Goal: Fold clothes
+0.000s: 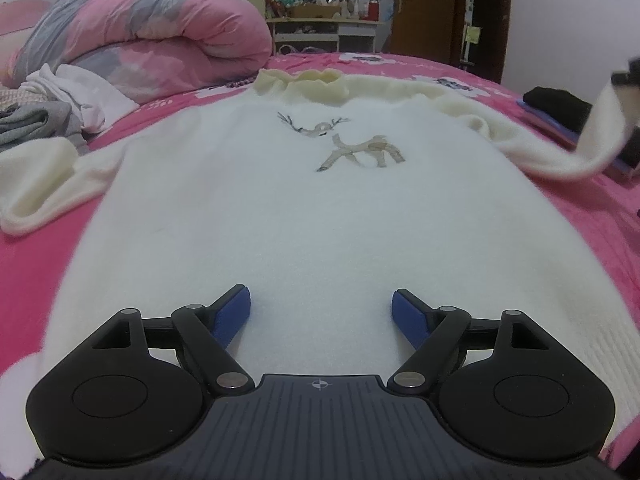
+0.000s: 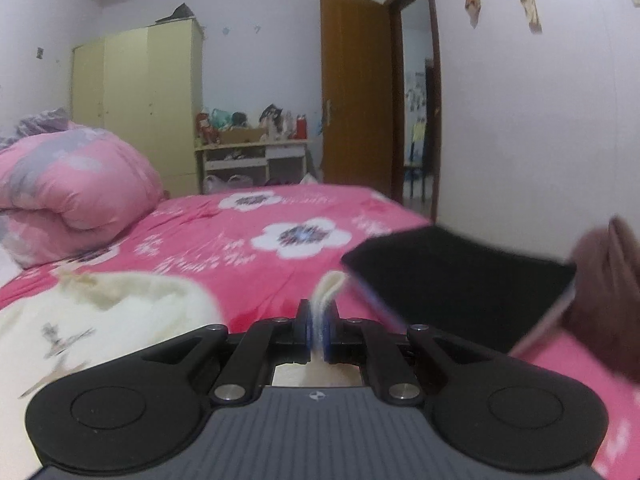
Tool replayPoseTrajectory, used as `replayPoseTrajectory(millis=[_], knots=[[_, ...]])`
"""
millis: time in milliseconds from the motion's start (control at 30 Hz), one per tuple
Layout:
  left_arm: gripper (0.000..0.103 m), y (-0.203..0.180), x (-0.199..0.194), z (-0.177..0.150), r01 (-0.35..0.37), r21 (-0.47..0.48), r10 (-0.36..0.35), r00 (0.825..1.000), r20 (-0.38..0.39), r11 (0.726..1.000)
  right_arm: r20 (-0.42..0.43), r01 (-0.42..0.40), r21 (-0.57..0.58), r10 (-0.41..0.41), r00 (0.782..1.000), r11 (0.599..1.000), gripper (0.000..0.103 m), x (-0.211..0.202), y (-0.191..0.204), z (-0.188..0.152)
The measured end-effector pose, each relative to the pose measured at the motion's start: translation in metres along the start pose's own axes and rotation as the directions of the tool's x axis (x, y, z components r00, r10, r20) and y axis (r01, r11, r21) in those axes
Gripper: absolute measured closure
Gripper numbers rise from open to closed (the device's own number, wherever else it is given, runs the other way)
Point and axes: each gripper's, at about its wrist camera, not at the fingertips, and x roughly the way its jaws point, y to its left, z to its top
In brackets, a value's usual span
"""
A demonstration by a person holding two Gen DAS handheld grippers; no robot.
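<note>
Sweater (image 1: 248, 216) flat on bed (image 1: 580, 216); L gripper (image 1: 321, 312) fingers wide, R gripper (image 2: 316, 330) fingers pinch sleeve edge (image 2: 327, 286).

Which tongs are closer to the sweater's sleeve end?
Right. The right tongs are pinching the sleeve end. The left tongs hang open over the sweater body.

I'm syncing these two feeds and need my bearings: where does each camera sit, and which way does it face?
Left wrist: on the open left gripper, low over the white sweater, facing its collar and the rolled quilt.
Right wrist: on the right gripper, shut on the sweater's sleeve, facing across the pink bed to the door.
Shared: sweater, quilt, bed, door, black folded item.
</note>
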Motion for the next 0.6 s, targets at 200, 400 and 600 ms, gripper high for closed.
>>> replayPoseTrajectory(millis=[200,400,600], knots=[[0.024,0.000,-0.001,0.002,-0.008,0.000,0.008,1.000,-0.013,1.000,0.069,0.083,-0.019,-0.081,0.994,0.996,0.098,0.061,-0.024,0.064],[0.024,0.003,-0.002,0.007,-0.025,0.037,0.026,0.999,-0.030,0.999,0.105,0.187,-0.078,-0.179,0.978,0.979,0.098,0.139,-0.027,0.120],[0.024,0.005,-0.002,0.006,-0.036,0.058,0.038,0.999,-0.033,0.998,0.055,0.263,-0.087,-0.259,0.964,0.961,0.098,0.212,-0.032,0.124]])
